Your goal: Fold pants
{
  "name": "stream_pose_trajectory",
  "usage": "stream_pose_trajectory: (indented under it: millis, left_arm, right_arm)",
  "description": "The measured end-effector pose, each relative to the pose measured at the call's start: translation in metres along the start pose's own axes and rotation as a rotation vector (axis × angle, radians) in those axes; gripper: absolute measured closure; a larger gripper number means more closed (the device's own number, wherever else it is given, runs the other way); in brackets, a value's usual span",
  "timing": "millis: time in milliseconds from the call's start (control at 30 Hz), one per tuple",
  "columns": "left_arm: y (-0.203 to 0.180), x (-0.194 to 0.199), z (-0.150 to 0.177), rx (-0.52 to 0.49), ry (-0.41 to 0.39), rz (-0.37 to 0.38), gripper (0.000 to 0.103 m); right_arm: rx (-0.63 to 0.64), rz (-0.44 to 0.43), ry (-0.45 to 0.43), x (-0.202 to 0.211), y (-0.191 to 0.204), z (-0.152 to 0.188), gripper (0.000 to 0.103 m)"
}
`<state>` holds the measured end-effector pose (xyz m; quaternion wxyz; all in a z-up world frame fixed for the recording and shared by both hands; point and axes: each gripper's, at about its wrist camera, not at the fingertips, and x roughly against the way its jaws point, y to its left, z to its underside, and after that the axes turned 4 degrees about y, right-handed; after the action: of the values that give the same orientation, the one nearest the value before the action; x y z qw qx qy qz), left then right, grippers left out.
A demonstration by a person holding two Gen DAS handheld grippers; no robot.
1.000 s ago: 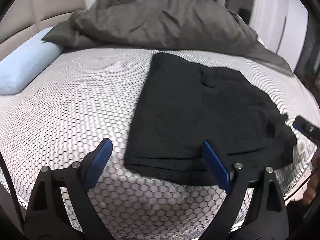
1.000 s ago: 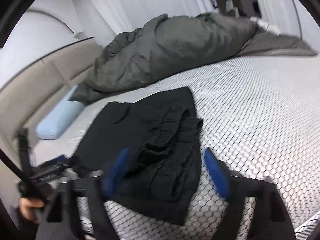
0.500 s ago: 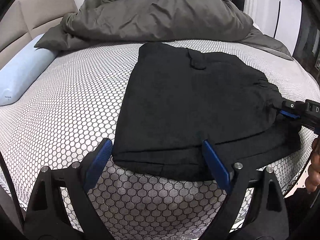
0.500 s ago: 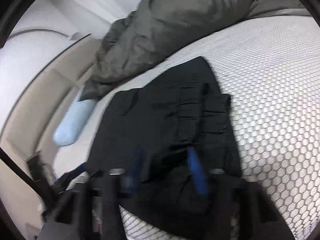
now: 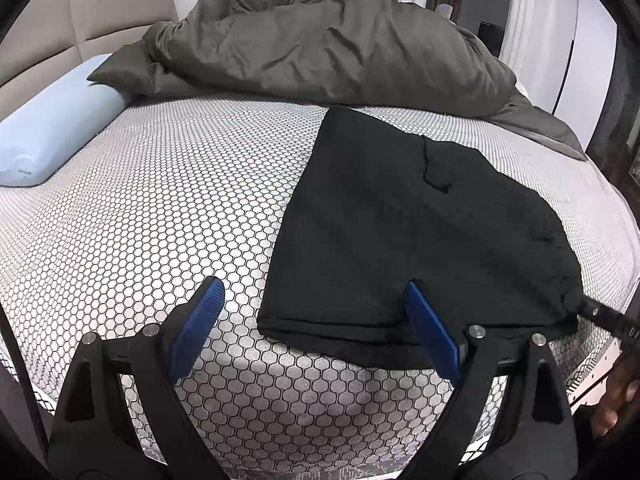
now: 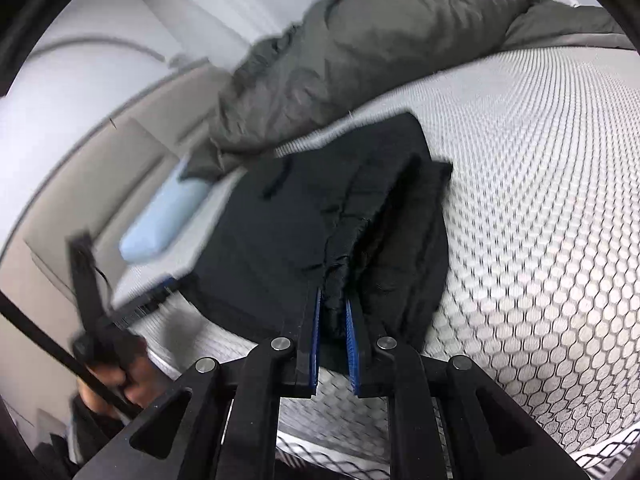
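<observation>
Black pants [image 5: 400,232] lie folded in layers on a bed with a white honeycomb-pattern cover [image 5: 168,208]. My left gripper [image 5: 312,316] is open and empty, hovering over the near left corner of the pants. My right gripper [image 6: 333,300] is shut on a bunched edge of the pants [image 6: 304,216] at their near right side. In the left wrist view the right gripper [image 5: 600,314] shows at the pants' right corner.
A crumpled grey duvet [image 5: 328,44] lies across the back of the bed. A light blue bolster pillow [image 5: 52,136] lies at the far left by the beige headboard [image 5: 80,20]. The bed's near edge runs just below the pants.
My right gripper has closed on the bunched edge of the pants. My left gripper has shifted left relative to the pants and stays open.
</observation>
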<state>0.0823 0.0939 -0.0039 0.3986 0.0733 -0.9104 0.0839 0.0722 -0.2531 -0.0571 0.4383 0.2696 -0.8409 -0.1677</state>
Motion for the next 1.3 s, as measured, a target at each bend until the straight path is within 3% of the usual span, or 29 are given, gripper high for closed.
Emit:
stream_pose_trajectory:
  millis: [167,267,333,367,400,433,467,633,800,1133,1300]
  left_arm:
    - [0.007,-0.006,-0.002,0.031,0.025,0.018,0.013]
    - [0.021,0.003,-0.002,0.108,0.022,0.147,0.015]
    - [0.032,0.008,-0.001,0.182,0.023,0.266,0.029]
    - [0.037,0.009,-0.001,0.219,0.027,0.31,0.03]
    - [0.043,0.01,0.0,0.255,0.024,0.357,0.041]
    - [0.047,0.008,0.0,0.277,0.037,0.413,0.059]
    - [0.05,0.004,0.001,0.296,0.058,0.465,0.063]
    - [0.051,-0.007,0.003,0.343,0.131,0.632,0.065]
    - [0.036,-0.026,0.01,0.356,0.241,0.645,0.065]
    - [0.011,-0.052,0.0,0.415,0.244,0.551,0.065]
    - [0.002,-0.056,-0.002,0.403,0.282,0.572,0.065]
  right_arm:
    - [0.019,-0.006,-0.012,0.001,0.009,-0.004,0.091]
    - [0.01,-0.008,-0.021,0.0,0.008,-0.006,0.091]
    - [0.001,-0.015,-0.019,0.0,0.005,-0.006,0.091]
    - [0.0,-0.012,-0.017,-0.001,0.005,-0.006,0.091]
    - [0.001,-0.007,-0.017,-0.001,0.004,-0.006,0.091]
    - [0.003,-0.006,-0.016,-0.002,0.005,-0.006,0.091]
    - [0.005,-0.004,-0.015,-0.003,0.005,-0.007,0.091]
    - [0.011,-0.003,-0.013,-0.005,0.005,-0.008,0.091]
    - [0.017,-0.001,-0.009,-0.008,0.004,-0.01,0.091]
    - [0.036,-0.006,-0.016,-0.009,0.004,-0.009,0.091]
    - [0.028,-0.008,-0.038,-0.004,0.0,-0.009,0.091]
